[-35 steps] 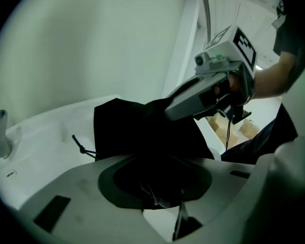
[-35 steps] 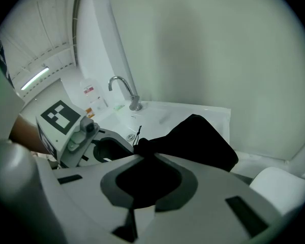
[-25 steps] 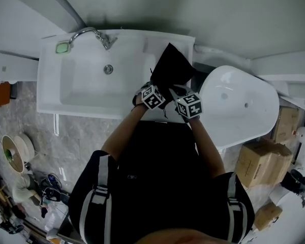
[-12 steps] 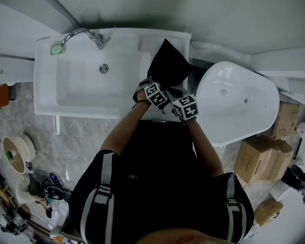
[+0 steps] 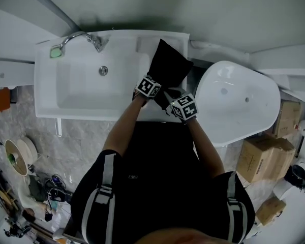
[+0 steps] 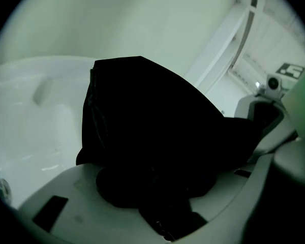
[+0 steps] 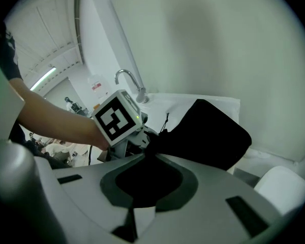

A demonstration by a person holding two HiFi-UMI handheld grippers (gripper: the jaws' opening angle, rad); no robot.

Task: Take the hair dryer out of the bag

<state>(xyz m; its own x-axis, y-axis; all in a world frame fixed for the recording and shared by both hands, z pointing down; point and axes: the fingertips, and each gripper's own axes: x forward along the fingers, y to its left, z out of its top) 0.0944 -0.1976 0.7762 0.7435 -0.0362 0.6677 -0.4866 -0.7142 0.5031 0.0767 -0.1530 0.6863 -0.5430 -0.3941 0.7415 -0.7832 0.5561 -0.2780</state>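
Note:
A black bag (image 5: 169,65) lies on the right end of the white sink counter (image 5: 142,113). No hair dryer shows; the bag's inside is hidden. My left gripper (image 5: 155,83) is at the bag's near left edge. In the left gripper view the dark bag (image 6: 152,131) fills the space between the jaws of this gripper (image 6: 162,207), which have just been closing; whether the pads press on it is too dark to tell. My right gripper (image 5: 171,97) is shut on the bag's near edge, with black fabric (image 7: 208,131) running from the right gripper (image 7: 147,159) outwards.
The sink basin (image 5: 81,85) with its faucet (image 5: 84,37) lies left of the bag. A white oval tub (image 5: 239,105) stands to the right. Cardboard boxes (image 5: 259,159) sit on the floor at the right, clutter at the lower left.
My left gripper has moved up and a little left along the bag's left side and rolled. The right gripper and the bag have stayed in place.

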